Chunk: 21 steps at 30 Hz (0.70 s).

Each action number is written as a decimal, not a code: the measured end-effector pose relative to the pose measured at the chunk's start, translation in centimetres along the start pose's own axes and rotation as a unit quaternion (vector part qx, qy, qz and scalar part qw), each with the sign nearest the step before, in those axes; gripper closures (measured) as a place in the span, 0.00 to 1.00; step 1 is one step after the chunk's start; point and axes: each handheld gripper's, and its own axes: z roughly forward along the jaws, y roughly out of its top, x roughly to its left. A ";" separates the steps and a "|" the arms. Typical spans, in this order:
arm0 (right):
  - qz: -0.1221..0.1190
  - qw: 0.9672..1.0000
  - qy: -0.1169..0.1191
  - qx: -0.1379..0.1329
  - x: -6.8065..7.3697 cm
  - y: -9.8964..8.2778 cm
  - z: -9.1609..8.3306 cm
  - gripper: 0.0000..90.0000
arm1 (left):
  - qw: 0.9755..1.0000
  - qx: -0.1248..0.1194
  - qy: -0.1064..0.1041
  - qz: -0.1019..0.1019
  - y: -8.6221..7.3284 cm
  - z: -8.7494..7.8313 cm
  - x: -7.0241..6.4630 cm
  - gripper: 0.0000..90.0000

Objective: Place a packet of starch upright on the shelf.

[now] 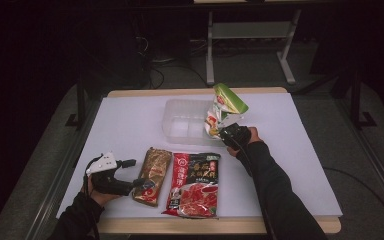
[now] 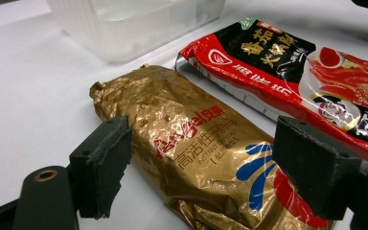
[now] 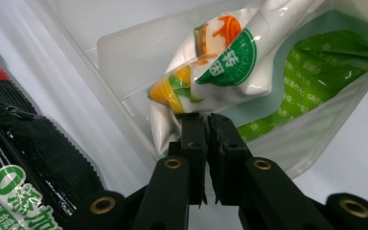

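From above, the right gripper holds a green and white pouch up at the clear tub's right edge, while the left gripper lies by the gold packet, beside the red sachet. The left gripper view shows its 2 jaws apart, flanking the gold packet, seemingly without touching. The right gripper view shows jaws clamped on the pouch over the tub.
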 end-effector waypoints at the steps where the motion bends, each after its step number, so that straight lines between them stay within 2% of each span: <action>1: 0.002 1.000 -0.002 -0.006 0.1 -0.1 -0.2 0.90 | 1.000 0.000 -0.001 0.001 0.0 -0.1 0.0 0.22; 2: 0.000 1.000 -0.006 -0.021 0.2 -0.2 -0.9 0.85 | 1.000 -0.001 -0.001 -0.001 0.0 -0.1 0.0 0.22; 4: -0.003 1.000 -0.008 -0.029 0.3 -0.2 -1.3 0.83 | 1.000 -0.001 0.002 -0.001 0.0 -0.1 0.1 0.22; 5: 0.001 0.999 -0.007 -0.042 0.2 -0.3 -1.8 0.77 | 1.000 -0.001 0.003 -0.002 0.0 -0.1 0.1 0.22; 6: 0.011 0.999 0.009 -0.053 0.1 -0.4 -2.3 0.71 | 1.000 0.000 0.003 -0.002 0.0 -0.1 0.1 0.21; 7: 0.017 0.998 0.018 -0.060 0.0 -0.6 -2.8 0.71 | 1.000 0.001 0.005 -0.001 0.0 -0.1 0.1 0.21; 9: 0.013 0.998 0.016 -0.066 -0.2 -1.1 -3.8 0.70 | 1.000 -0.001 0.008 -0.002 0.0 -0.1 0.1 0.20; 11: 0.022 0.996 0.026 -0.079 -0.4 -1.9 -4.8 0.66 | 1.000 -0.002 0.013 -0.005 0.0 -0.1 0.2 0.19; 16: 0.035 0.993 0.034 -0.105 -1.5 -4.7 -7.5 0.58 | 1.000 0.000 0.016 -0.025 -0.2 0.2 1.3 0.16; 18: 0.041 0.991 0.045 -0.123 -2.1 -6.3 -8.6 0.55 | 0.999 0.007 0.024 -0.025 -0.2 0.5 1.6 0.16; 21: 0.045 0.989 0.046 -0.134 -2.6 -8.6 -9.8 0.50 | 0.999 0.009 0.028 -0.034 -0.1 0.8 2.3 0.16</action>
